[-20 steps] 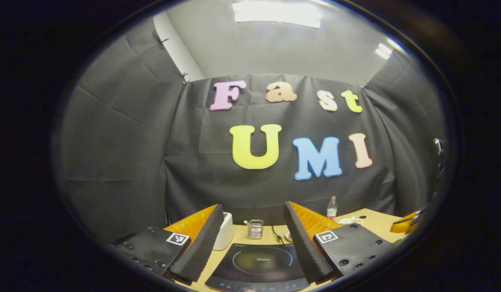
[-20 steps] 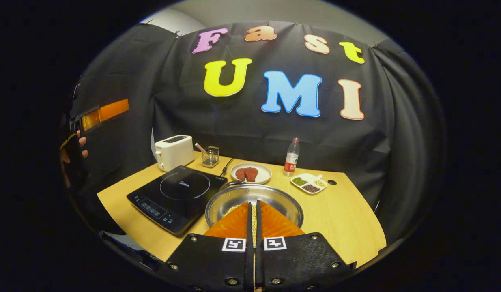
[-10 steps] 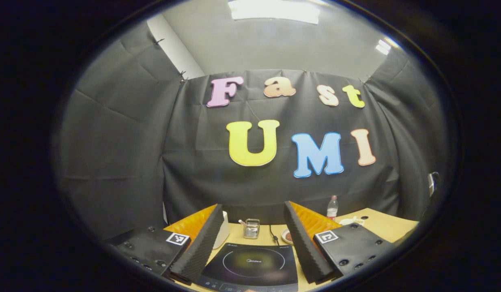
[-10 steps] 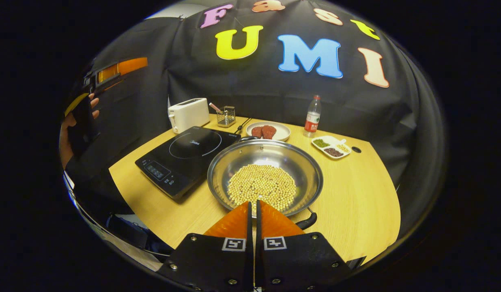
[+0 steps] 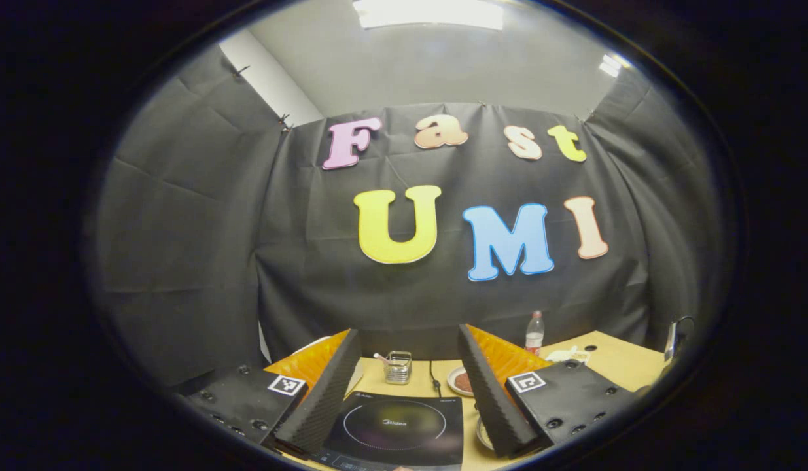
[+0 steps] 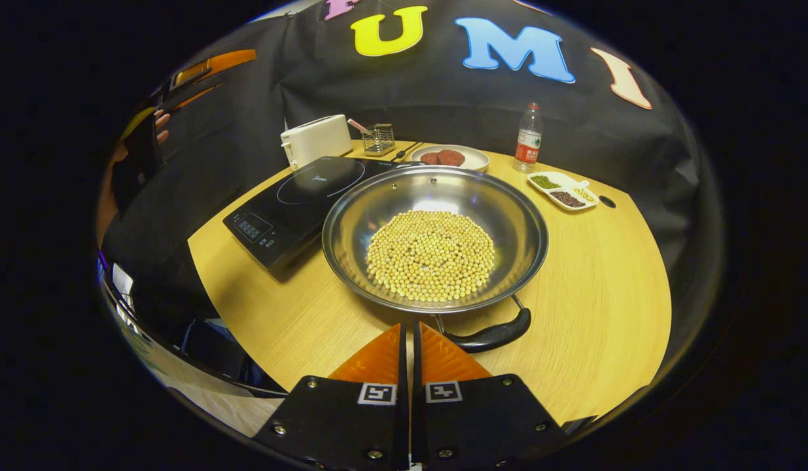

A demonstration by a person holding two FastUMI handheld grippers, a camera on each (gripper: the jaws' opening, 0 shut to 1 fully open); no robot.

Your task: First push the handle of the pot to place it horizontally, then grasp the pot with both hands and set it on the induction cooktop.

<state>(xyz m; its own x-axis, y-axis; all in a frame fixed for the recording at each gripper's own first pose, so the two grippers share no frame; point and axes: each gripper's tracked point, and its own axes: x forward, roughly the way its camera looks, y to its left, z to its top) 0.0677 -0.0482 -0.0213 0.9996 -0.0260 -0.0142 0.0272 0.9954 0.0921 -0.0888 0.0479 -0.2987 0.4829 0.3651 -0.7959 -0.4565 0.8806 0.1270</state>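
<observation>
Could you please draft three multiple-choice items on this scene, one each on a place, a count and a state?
1. Where is the pot?
A) on the induction cooktop
B) on the table beside the cooktop
C) on the toaster

2. How many compartments has the small white dish?
A) one
B) three
C) five

3. How is the right gripper?
A) wide open
B) shut on the handle
C) shut, empty

Answers: B, the pot rests on wood right of the cooktop; B, three fillings show; C, the fingers meet just short of the near handle.
</observation>
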